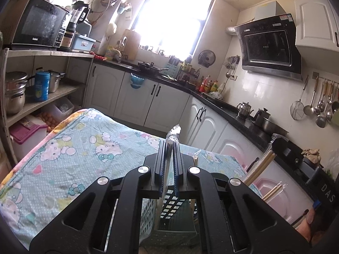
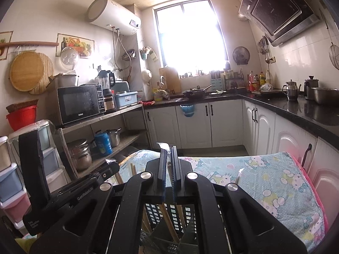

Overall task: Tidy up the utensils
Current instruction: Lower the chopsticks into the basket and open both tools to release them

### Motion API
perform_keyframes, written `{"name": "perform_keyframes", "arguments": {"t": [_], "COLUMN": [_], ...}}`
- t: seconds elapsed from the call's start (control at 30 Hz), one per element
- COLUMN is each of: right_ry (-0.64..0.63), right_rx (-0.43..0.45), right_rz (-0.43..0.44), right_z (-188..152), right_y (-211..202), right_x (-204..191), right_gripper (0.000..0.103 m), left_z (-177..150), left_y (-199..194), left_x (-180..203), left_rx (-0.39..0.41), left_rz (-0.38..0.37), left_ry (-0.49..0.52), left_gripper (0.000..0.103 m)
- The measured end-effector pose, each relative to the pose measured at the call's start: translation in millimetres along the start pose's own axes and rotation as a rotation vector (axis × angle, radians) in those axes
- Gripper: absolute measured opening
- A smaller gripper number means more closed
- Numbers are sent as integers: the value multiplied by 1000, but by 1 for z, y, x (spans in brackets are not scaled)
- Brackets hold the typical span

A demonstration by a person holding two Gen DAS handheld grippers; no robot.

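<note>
Item 1, left gripper [image 1: 168, 148]: black linkage fills the lower frame; we hold it with jaws nipped narrow on a plastic-wrapped utensil [image 1: 173, 136], whose crinkled clear wrapper sticks up past the fingertips.

Item 2, slotted basket [image 1: 169, 207]: pale green plastic, directly beneath both grippers, standing on the table. Wooden chopsticks [image 2: 169, 222] already lean inside it, seen through the right gripper's frame.

Item 3, right gripper [image 2: 168, 158]: jaws likewise drawn narrow, pinching a second wrapped piece [image 2: 167, 148]; only the film tip and a pale stem show, so we cannot tell its kind.

Item 4, table [image 1: 70, 148]: covered in a blue cartoon-cat cloth. One further wrapped utensil [image 2: 239, 176] lies on it to the right of the basket.

Item 5, pink tub [image 1: 273, 192]: just beside the basket, holding more wrapped chopsticks [image 1: 261, 168] at a slant.

Handling notes, our judgement: the pieces look light, thin and stiff, but the film sleeve is slick and loose, so a piece may slide within its wrapper. We would grip on the firm shaft near mid-length, not on the empty film end, and lower each piece upright into a basket compartment before letting go.
</note>
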State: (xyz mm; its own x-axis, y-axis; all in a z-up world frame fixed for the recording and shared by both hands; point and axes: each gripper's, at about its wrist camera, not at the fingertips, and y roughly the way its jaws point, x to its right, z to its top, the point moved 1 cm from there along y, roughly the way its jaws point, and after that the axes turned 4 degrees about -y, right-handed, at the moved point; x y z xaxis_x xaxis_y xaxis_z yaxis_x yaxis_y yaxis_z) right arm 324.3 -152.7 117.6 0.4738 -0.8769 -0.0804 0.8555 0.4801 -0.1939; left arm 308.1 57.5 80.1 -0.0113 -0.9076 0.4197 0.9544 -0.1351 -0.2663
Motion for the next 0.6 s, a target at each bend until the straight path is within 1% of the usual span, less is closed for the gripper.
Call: {"name": "perform_keyframes", "arguments": {"t": [0.2, 0.4, 0.6], "right_ry": [8, 43, 91], "right_rx": [-3, -24, -57], "right_rz": [-17, -29, -39], "right_z": [-9, -21, -33], "right_y": [-7, -14, -22], "right_x": [3, 12, 20], "right_gripper": [5, 5, 5], "left_z": [-4, -6, -9], "left_y": [0, -4, -9], "left_x": [-2, -5, -10], "left_rx": [-24, -44, -69], "left_rz": [4, 9, 15], "left_ry": [-3, -16, -23], "left_gripper": [1, 10, 16]}}
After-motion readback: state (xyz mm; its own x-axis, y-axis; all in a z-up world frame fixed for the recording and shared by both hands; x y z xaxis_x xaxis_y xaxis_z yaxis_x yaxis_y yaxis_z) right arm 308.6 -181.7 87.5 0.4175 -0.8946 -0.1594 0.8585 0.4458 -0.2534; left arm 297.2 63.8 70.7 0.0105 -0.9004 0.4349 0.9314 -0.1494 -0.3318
